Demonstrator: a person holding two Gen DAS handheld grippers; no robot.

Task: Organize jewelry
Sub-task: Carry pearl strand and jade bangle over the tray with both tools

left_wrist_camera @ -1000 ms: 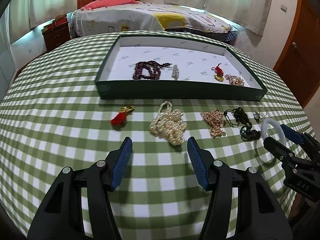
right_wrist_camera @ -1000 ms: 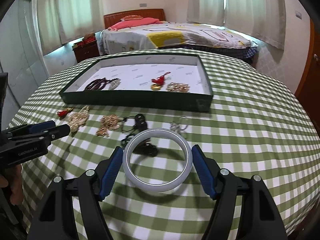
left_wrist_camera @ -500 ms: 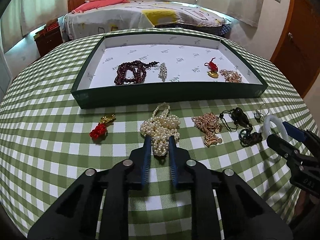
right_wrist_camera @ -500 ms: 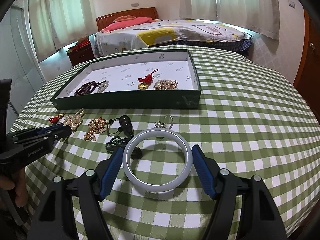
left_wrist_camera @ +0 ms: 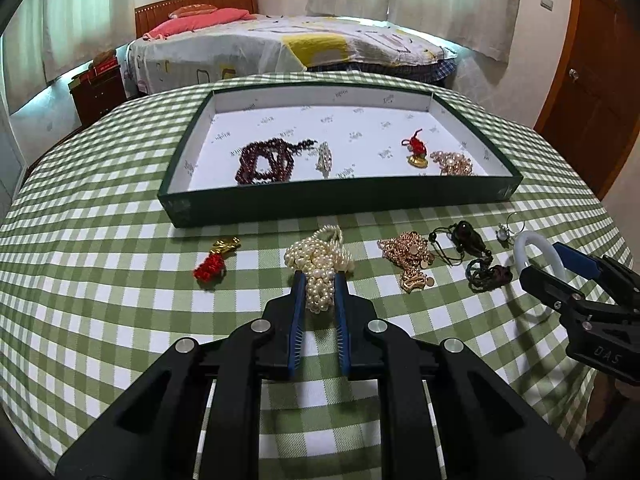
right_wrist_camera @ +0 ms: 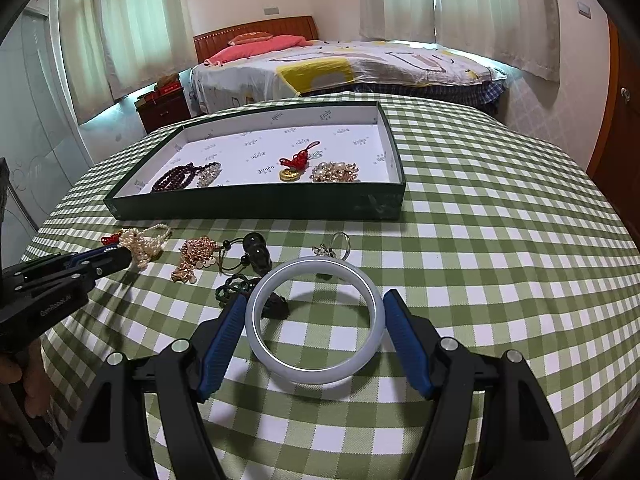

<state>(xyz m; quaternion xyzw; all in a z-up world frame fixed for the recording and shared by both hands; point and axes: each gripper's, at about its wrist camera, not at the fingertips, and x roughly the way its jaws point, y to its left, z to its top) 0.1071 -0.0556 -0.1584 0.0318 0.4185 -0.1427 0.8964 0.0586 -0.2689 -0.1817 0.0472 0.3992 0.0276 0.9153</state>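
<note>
Left claw (left_wrist_camera: 319, 286) pinched shut on pearls (left_wrist_camera: 319, 261) lying on surface (left_wrist_camera: 120, 280), ready for lift to tray (left_wrist_camera: 340, 196) ahead; right claw (right_wrist_camera: 315, 322) clasping bangle (right_wrist_camera: 315, 322) across its width.

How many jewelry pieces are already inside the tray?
4, all along the near side of the tray: dark red bead strand at left, small silver piece beside it, red-knot gold charm, and gold-and-pearl cluster at right. None appear hidden.

Curtained windows (right_wrist_camera: 496, 4) light a bedroom with a bed (right_wrist_camera: 340, 68) and wooden door (left_wrist_camera: 600, 80).
</note>
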